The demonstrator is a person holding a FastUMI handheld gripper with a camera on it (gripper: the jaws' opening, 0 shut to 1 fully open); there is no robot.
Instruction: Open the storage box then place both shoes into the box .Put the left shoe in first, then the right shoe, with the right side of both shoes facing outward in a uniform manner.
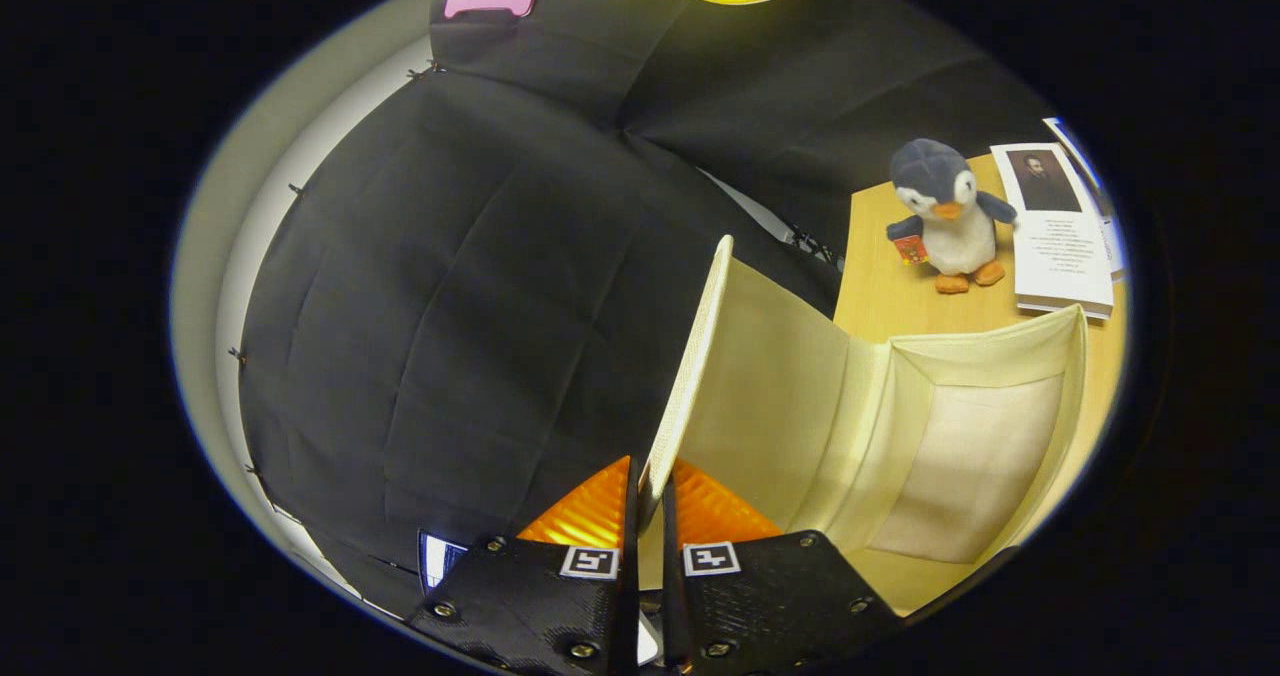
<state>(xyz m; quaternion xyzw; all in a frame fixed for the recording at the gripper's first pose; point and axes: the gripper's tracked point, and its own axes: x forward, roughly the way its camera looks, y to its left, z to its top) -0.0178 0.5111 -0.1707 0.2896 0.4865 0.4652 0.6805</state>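
Draping across the left and upper part of the frame, the black cloth wall [480,286] of the booth takes up most of what I can see. Below it to the right lies the wooden table [885,296], running along the right side of the frame. On the table, in the lower right, stands the storage box [960,456], a cream fabric box with its inside open to view and pale walls showing. Its lid [700,356] is raised and stands nearly on edge, rising from the lower centre toward the middle of the frame. Beyond the box, at the upper right, a book [1062,246] with a portrait on its cover lies flat on the table, and just beside it stands a plush penguin [945,218]. At the bottom centre the gripper [647,501] has its two fingers drawn close together, clamped on the lower edge of the lid, one finger on each face.
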